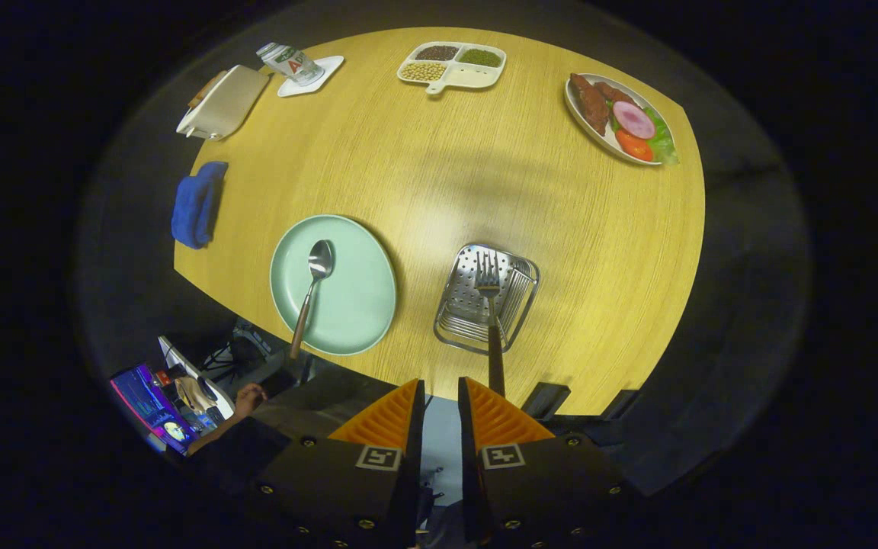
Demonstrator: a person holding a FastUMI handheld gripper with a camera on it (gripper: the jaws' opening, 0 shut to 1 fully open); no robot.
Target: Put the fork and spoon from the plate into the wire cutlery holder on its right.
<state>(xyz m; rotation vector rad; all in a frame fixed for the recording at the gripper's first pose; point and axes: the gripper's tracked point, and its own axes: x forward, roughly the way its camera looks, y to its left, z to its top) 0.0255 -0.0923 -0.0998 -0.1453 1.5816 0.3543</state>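
Claw fingers apart, empty; fork in wire cutlery holder.

A blue cloth, divided snack tray and food plate sit on the table.

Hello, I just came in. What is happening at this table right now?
A person is clearing cutlery from a plate with a hand-held claw. The fork already stands in the wire cutlery holder, its handle sticking out toward the claw. The spoon is not yet moved: it lies on the green plate to the holder's left. The claw hangs above the table's near edge, its orange fingers slightly apart and holding nothing. So one piece is done, one remains.
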